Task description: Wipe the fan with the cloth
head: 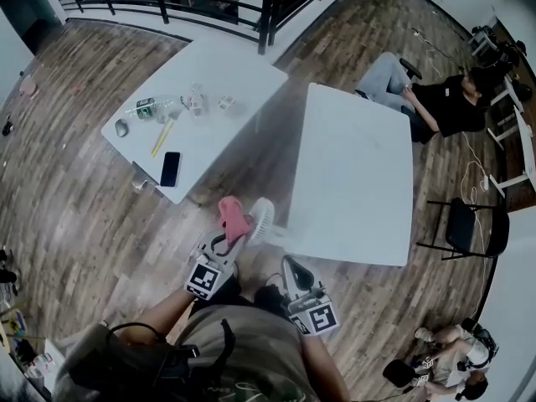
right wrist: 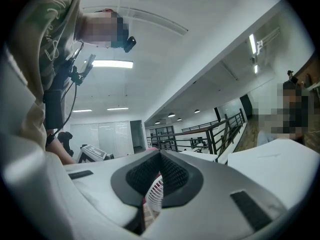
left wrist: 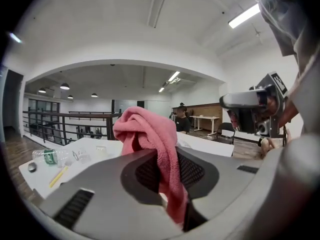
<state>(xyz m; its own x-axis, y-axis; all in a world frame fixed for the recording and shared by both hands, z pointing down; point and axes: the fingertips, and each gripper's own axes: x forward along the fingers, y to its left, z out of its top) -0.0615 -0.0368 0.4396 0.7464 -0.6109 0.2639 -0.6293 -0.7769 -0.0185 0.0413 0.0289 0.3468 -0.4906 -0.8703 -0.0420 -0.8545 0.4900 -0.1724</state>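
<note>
Wood floor [head: 92,216] under both grippers; nothing is resting on a table.

- Left gripper [left wrist: 169,159]: jaws clamped on the cloth [left wrist: 146,130]. The pink wad is bunched between them and sticks up past the tips.
- Right gripper [right wrist: 159,173]: jaws closed on the fan [right wrist: 155,194], I'd say low on a thin part. The white grille stands just beyond the tips, with pink showing behind it.
- In the head view the cloth sits just left of the fan's rim, at or very near contact. I can't tell whether they touch.
- White table [head: 352,182] is ahead of the right gripper. A second table [head: 226,65] with a phone [head: 170,168] and a bottle [head: 149,107] is further out, ahead of the left gripper.

Progress: both pickups are done and the cloth is at the fan. Wiping looks barely started or just under way, and I can't see which faces are covered. Left to do: the grille front, back and rim.
</note>
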